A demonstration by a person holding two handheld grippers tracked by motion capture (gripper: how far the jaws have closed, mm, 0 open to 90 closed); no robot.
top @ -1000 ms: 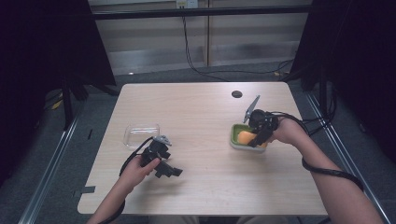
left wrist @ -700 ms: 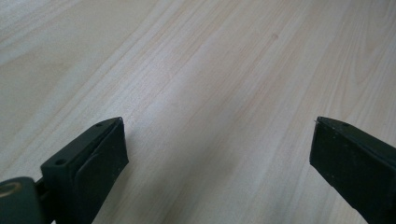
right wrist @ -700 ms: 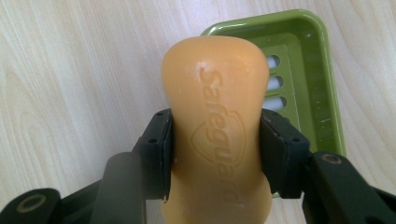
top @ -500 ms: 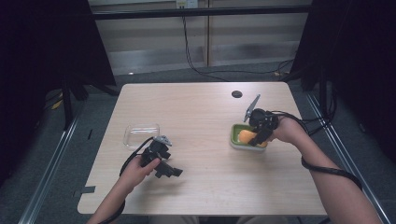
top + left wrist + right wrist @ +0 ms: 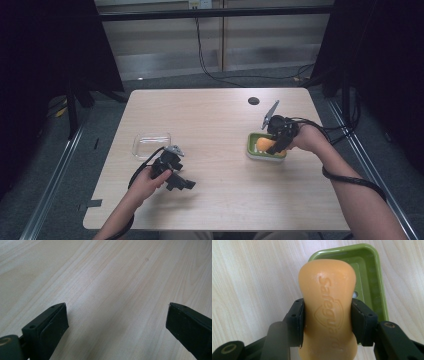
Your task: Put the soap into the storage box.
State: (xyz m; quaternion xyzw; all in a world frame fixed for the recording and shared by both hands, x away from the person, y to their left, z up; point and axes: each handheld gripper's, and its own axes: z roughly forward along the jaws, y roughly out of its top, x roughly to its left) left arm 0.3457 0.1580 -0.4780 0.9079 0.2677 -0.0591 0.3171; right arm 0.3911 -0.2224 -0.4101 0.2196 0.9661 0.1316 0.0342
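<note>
Right gripper view: the right tongs (image 5: 327,315) clench a soap (image 5: 327,312) over a dish (image 5: 372,272); the left tongs (image 5: 116,322) gape above the table (image 5: 112,277).

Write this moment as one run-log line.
right hand-held gripper: shut on orange soap bar | above green soap dish | left hand-held gripper: open
</note>
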